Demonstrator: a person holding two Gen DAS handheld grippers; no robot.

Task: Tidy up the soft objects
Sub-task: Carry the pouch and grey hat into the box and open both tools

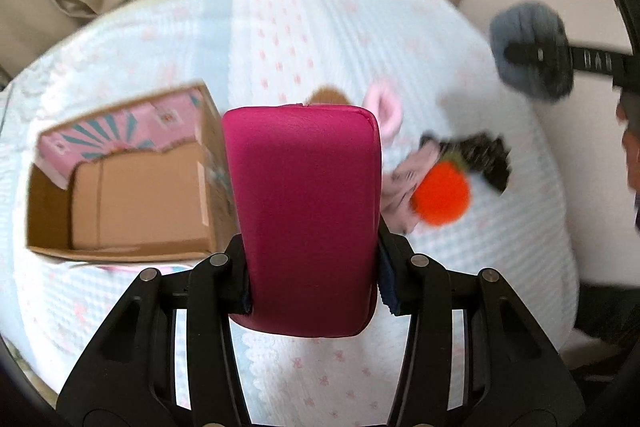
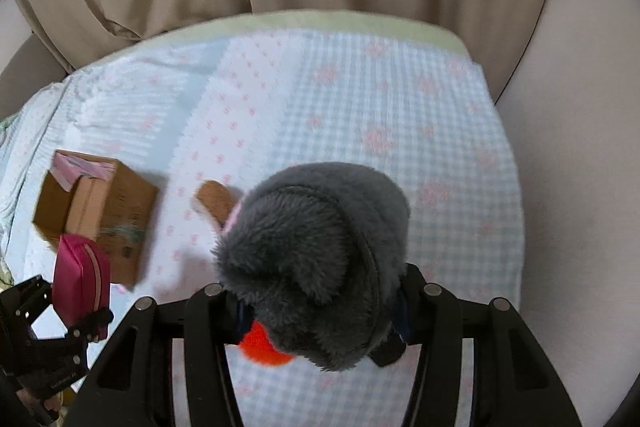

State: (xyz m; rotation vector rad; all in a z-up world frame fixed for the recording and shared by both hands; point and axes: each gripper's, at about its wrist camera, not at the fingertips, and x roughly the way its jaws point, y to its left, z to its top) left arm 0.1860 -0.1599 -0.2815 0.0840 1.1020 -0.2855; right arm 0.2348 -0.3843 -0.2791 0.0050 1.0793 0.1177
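Left claw (image 1: 314,291) clamps magenta pouch (image 1: 304,211); right claw (image 2: 320,311) clamps grey plush (image 2: 316,259).

box (image 1: 120,187), soft toys (image 1: 440,195) on bed (image 2: 360,99)

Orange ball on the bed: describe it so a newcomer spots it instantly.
On the checked bedspread, right of the cardboard box, lies a small pile of soft things. The orange ball sits at its front edge, the only round, bright orange piece, touching pink cloth.
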